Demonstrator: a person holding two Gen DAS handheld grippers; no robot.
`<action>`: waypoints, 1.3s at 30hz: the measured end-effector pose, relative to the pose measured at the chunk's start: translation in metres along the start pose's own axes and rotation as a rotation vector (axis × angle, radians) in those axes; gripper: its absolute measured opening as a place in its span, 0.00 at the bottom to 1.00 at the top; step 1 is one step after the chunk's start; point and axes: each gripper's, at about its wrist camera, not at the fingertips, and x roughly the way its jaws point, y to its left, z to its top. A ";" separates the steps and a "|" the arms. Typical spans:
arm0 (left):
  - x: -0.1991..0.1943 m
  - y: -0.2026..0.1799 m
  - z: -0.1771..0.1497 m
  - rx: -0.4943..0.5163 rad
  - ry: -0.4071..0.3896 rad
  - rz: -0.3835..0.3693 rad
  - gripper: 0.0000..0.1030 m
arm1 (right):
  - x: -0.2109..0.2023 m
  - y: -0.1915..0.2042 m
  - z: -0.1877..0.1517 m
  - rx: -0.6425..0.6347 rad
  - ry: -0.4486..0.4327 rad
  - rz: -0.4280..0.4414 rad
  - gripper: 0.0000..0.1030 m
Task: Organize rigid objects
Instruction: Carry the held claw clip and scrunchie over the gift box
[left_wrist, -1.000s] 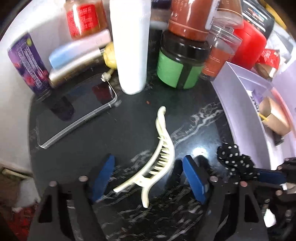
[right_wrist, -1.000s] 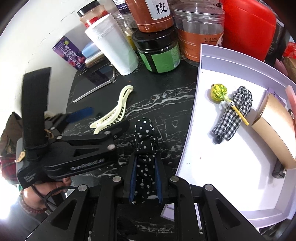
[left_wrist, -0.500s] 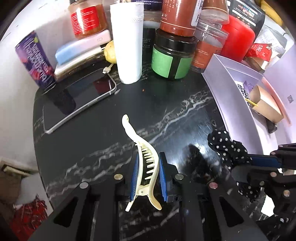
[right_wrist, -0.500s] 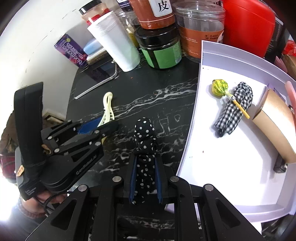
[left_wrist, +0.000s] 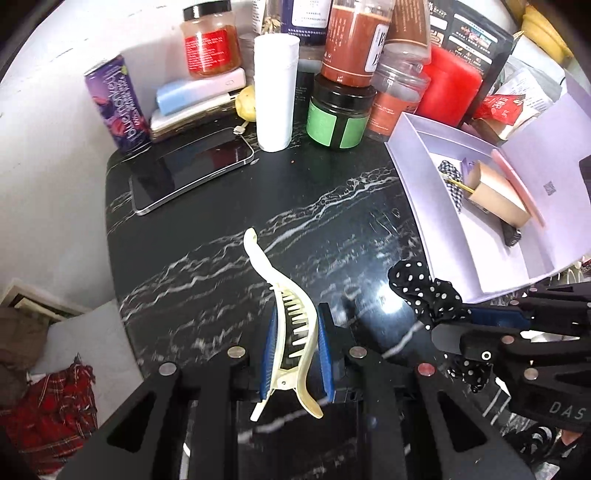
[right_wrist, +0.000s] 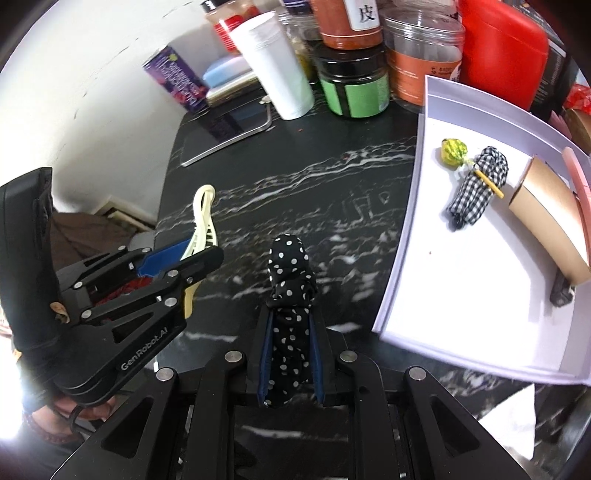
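Left gripper (left_wrist: 295, 347) fingers (left_wrist: 269, 350) now clamped on the cream hair clip (left_wrist: 288, 317), blue pads pressing both flanks near the hinge, where a second ago they stood wide either side of it flat on the surface (left_wrist: 221, 258). Clip now lifted clear, its long tip pointing forward over the black marble. Right gripper (right_wrist: 288, 354) fingers (right_wrist: 264, 354) narrow as before, pinched on the polka-dot scrunchie (right_wrist: 290, 280), also carried above the surface. Both loads free, so pick-up looks done; likely next the carry rightward to the white tray (right_wrist: 399, 288), just beside, where a checked scrunchie (right_wrist: 476, 184), lollipop (right_wrist: 453, 151) and brown box (right_wrist: 550, 218) already lie
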 end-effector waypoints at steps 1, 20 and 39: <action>-0.004 0.000 -0.003 -0.002 -0.001 0.000 0.20 | -0.002 0.003 -0.003 -0.004 0.002 0.002 0.18; -0.074 -0.031 -0.041 0.028 -0.046 -0.012 0.20 | -0.054 0.027 -0.062 -0.027 -0.026 0.015 0.18; -0.094 -0.094 -0.066 0.140 -0.041 -0.084 0.20 | -0.098 0.002 -0.121 0.066 -0.068 -0.039 0.18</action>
